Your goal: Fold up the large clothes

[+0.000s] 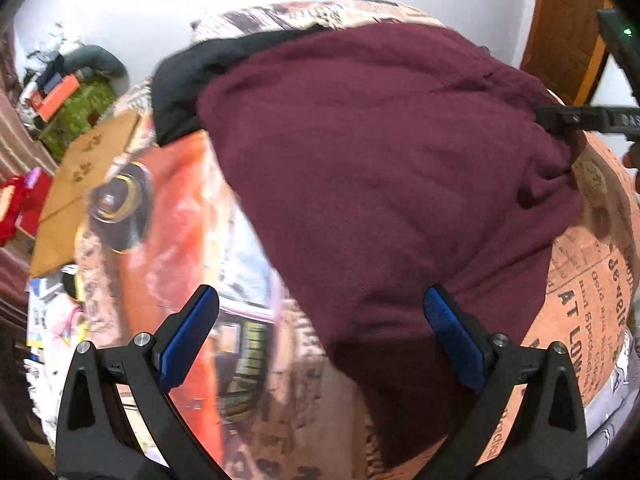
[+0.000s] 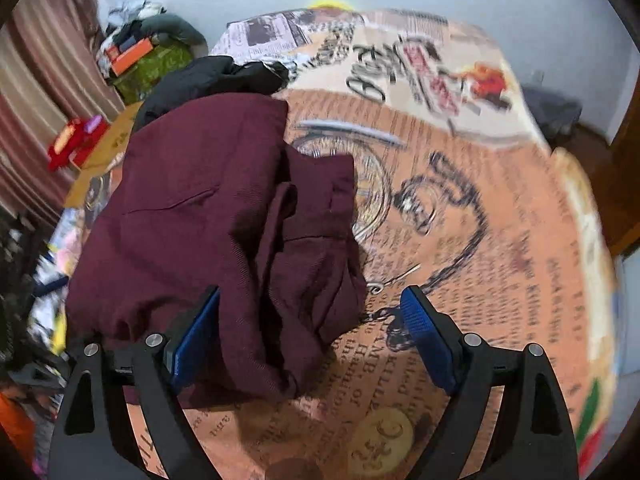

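Note:
A maroon garment (image 1: 380,184) lies folded over in a bulky heap on the printed bedsheet (image 1: 168,208). My left gripper (image 1: 320,320) is open, its blue pads apart, hovering over the garment's near left edge with nothing between them. In the right wrist view the maroon garment (image 2: 208,232) shows thick folds on its right side. My right gripper (image 2: 310,320) is open above the garment's near right corner. The right gripper also shows in the left wrist view (image 1: 576,118) at the garment's far right edge.
A black garment (image 1: 188,80) lies behind the maroon one, also in the right wrist view (image 2: 212,76). A cardboard box (image 1: 84,176), red toy (image 2: 76,142) and cluttered pile (image 2: 136,52) sit left of the bed. A wooden door (image 1: 560,28) stands right.

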`<state>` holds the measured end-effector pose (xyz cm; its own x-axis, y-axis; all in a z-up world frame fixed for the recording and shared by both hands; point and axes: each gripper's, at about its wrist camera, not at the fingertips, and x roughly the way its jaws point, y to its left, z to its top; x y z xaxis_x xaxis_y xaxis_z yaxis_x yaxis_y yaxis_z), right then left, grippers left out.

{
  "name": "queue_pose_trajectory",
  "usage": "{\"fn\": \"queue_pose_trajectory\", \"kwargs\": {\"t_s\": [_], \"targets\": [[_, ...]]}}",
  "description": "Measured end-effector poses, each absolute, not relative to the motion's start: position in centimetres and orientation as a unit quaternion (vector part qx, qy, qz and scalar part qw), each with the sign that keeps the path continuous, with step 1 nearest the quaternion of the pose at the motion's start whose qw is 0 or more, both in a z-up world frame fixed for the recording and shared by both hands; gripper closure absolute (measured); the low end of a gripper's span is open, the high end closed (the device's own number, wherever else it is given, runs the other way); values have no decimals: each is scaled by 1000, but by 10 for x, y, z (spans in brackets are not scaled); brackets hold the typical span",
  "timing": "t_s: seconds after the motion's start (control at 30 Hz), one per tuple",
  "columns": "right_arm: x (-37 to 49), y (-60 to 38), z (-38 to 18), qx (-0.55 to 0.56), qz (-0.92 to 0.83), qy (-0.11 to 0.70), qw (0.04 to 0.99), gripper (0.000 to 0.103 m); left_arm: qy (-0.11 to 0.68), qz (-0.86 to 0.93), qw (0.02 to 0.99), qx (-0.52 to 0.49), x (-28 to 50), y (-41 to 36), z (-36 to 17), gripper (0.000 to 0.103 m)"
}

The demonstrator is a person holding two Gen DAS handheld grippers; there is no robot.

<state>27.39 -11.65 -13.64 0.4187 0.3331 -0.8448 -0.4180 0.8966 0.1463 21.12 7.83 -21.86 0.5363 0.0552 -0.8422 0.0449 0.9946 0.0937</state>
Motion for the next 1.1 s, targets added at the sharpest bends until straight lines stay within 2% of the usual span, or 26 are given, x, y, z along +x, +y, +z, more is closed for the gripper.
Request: {"fn": "queue_pose_trajectory", "kwargs": {"t_s": [0.23, 0.43, 0.63, 0.8, 1.1], "targets": [[260, -97, -96, -90, 261, 448, 850, 15, 439, 59, 896, 25, 214, 112, -179, 0], [284, -80, -101, -43, 305, 472, 826, 14, 446, 63, 891, -52, 243, 147, -172, 0], [334, -85, -147, -30, 264, 540, 798, 14, 501, 4, 846, -182, 267, 164, -213, 0], [365, -113, -187, 72, 304, 605, 732, 2, 510, -51, 812, -280, 284, 173, -244, 0], [389, -105, -215, 130, 365, 623, 680, 0, 529, -105, 766, -350, 324, 176, -280, 0]]}}
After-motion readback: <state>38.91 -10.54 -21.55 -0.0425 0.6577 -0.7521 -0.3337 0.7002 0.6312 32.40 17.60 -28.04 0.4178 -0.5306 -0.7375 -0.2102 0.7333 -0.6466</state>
